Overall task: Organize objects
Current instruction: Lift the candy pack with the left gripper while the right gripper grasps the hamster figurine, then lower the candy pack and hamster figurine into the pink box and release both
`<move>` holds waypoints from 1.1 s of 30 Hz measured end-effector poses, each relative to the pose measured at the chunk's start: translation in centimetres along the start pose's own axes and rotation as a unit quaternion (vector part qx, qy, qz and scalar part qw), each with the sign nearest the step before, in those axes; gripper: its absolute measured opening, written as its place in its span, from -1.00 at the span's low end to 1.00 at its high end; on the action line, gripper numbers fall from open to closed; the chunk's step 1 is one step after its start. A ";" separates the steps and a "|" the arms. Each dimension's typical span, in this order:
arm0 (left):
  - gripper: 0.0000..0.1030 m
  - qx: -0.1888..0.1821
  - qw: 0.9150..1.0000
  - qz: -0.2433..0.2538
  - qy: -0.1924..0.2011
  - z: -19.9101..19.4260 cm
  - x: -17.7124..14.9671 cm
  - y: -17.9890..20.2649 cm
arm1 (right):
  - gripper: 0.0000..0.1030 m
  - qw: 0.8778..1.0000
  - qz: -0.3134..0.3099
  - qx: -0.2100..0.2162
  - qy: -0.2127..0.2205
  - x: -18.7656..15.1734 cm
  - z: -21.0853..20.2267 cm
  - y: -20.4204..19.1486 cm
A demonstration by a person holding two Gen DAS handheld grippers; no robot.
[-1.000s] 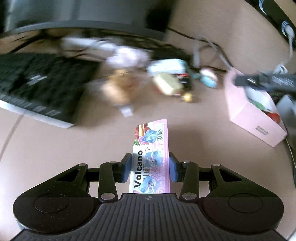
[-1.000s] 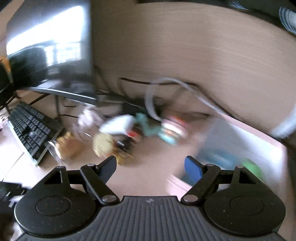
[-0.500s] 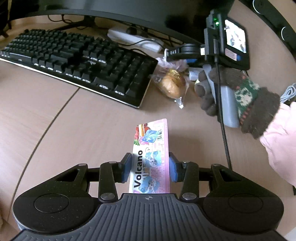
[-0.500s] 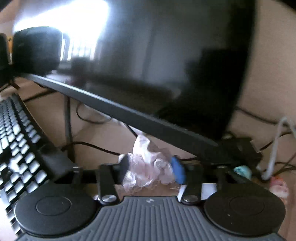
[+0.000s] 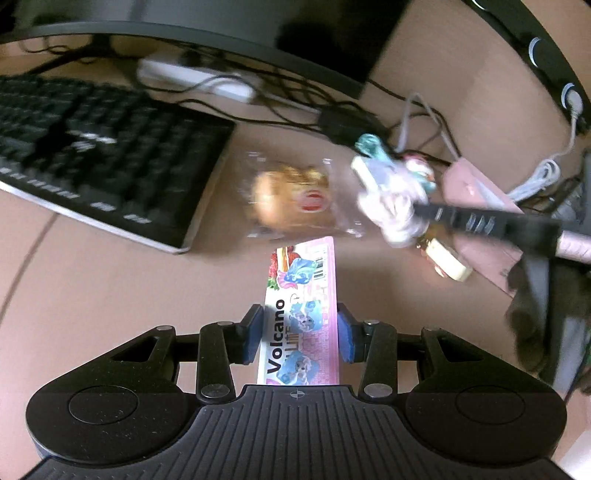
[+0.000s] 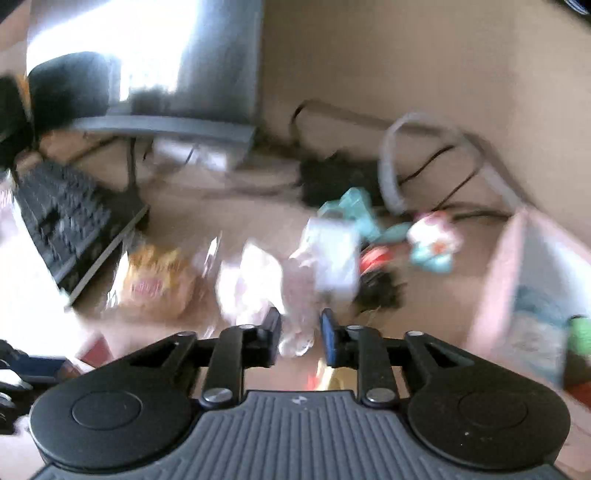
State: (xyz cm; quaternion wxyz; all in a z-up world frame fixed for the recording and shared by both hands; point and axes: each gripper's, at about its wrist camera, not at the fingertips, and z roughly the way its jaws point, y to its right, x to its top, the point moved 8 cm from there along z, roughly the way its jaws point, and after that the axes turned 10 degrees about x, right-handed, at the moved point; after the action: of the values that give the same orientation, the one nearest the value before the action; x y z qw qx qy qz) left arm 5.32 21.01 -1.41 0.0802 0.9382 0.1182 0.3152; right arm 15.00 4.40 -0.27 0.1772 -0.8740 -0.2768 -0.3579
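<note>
My left gripper (image 5: 300, 332) is shut on a long pink "Volcano" sweets box (image 5: 303, 280), held above the desk and pointing away from me. My right gripper (image 6: 300, 328) is shut on a crumpled whitish-pink plastic wrapper (image 6: 258, 284), which bulges out ahead of the pads. In the left wrist view the same wrapper (image 5: 391, 210) hangs at the tip of the right gripper's dark finger, between a bagged bread roll (image 5: 291, 199) and an open pink box (image 5: 476, 188). Both views are blurred by motion.
A black keyboard (image 5: 92, 155) lies at the left under a monitor (image 5: 221, 22). Cables, a white power strip (image 5: 195, 79), a white carton (image 6: 332, 251) and small teal and pink toys (image 6: 432, 240) crowd the back. The pink box (image 6: 517, 266) holds several items.
My right gripper, open a second ago, closed on the wrapper under the monitor and carried it back toward the pink box. The left gripper kept hold of the Volcano box and shifted slightly.
</note>
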 end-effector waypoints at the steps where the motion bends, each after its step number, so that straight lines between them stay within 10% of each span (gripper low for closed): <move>1: -0.13 -0.005 1.000 0.004 -0.001 0.2 0.0 0.5 | -0.21 1.000 0.003 -0.017 0.014 0.9 -0.6 0.7; 3: -0.13 -0.014 1.000 0.011 -0.003 0.4 -0.1 1.3 | 0.20 0.998 0.009 -0.059 0.033 3.3 -0.8 2.4; 10: -0.13 -0.008 1.000 0.013 -0.003 -0.6 -0.9 1.8 | 0.19 0.983 0.041 -0.173 -0.050 6.9 5.7 9.4; 16: -0.13 0.010 1.000 0.001 -0.003 -1.8 -1.7 1.1 | -0.32 0.976 0.098 -0.156 -0.114 5.1 8.2 11.6; 33: -0.13 -0.060 0.990 0.119 -0.049 -1.2 -5.5 11.1 | -0.34 0.995 0.058 -0.057 -0.054 -6.4 -13.3 6.5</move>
State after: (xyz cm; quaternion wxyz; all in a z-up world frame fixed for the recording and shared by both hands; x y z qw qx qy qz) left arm 2.27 8.92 -1.14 0.1036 0.9536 -0.0175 0.2822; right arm 8.18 -9.68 3.44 0.1320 -0.9154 -0.2143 -0.3142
